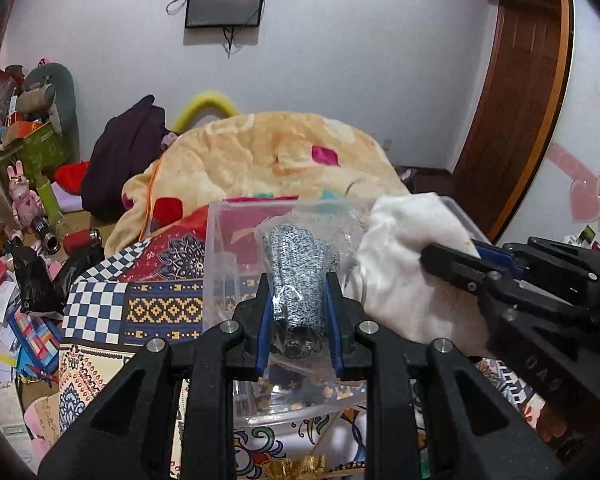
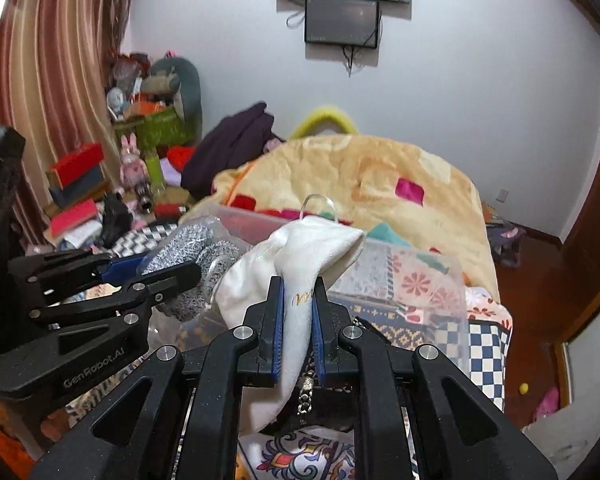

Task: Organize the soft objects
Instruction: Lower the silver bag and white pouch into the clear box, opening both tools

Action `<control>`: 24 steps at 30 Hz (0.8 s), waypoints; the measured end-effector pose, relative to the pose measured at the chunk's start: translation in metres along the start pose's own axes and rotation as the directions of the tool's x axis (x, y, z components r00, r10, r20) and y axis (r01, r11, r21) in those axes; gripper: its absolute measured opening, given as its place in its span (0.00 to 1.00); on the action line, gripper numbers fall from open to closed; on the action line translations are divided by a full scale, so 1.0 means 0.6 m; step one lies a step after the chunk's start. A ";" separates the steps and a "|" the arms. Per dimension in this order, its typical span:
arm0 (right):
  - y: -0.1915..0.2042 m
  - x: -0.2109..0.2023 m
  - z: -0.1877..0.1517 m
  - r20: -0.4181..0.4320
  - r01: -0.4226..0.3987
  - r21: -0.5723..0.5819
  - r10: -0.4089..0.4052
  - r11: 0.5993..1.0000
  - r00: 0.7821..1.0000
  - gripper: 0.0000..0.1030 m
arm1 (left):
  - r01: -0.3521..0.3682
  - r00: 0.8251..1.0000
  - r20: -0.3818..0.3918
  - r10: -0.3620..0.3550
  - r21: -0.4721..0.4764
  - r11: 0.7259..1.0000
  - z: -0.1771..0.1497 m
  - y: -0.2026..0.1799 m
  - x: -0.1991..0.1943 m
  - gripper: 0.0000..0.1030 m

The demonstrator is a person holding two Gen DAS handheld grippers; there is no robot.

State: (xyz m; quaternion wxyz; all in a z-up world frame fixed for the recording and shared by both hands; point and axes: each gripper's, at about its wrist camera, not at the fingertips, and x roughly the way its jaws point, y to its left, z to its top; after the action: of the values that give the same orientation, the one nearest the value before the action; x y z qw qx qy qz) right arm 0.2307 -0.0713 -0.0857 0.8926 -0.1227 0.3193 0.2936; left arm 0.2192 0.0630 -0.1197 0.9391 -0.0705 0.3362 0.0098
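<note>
My left gripper (image 1: 298, 280) is shut on a speckled grey knit item in a clear plastic bag (image 1: 296, 276), held over a clear plastic box (image 1: 220, 264). It also shows in the right wrist view (image 2: 188, 256), with the left gripper (image 2: 172, 268) at the left. My right gripper (image 2: 298, 284) is shut on a white cloth pouch (image 2: 300, 252) above the same box (image 2: 420, 280). In the left wrist view the white pouch (image 1: 404, 264) hangs at the right, pinched by the right gripper (image 1: 452, 256).
The box stands on a patterned patchwork cover (image 1: 140, 304) on a bed, with a yellow fleece blanket (image 1: 284, 156) behind it. A dark garment (image 1: 128, 160) and cluttered boxes and toys (image 1: 28, 152) lie at the left. A wooden door (image 1: 516, 100) is at the right.
</note>
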 end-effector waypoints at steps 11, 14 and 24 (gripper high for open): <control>0.006 0.007 -0.001 -0.066 0.009 -0.043 -0.012 0.999 0.998 0.14 | -0.001 0.999 -0.043 0.002 0.027 1.000 -0.010 -0.006 0.010 0.24; 0.003 -0.009 0.000 -0.058 -0.001 -0.040 -0.001 0.999 0.998 0.20 | 0.008 0.999 -0.034 -0.007 0.023 1.000 -0.008 -0.004 -0.001 0.29; -0.015 -0.113 0.010 0.117 0.019 0.009 -0.019 1.000 0.993 0.60 | 0.035 0.995 0.093 -0.041 0.068 0.997 -0.001 -0.016 -0.107 0.51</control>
State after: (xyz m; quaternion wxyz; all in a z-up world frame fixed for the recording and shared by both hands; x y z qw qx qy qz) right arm 0.1970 -0.1065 -0.0373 0.9130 -0.1050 0.2662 0.2906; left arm 0.1697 0.0556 -0.0784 0.9557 -0.0454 0.2904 -0.0160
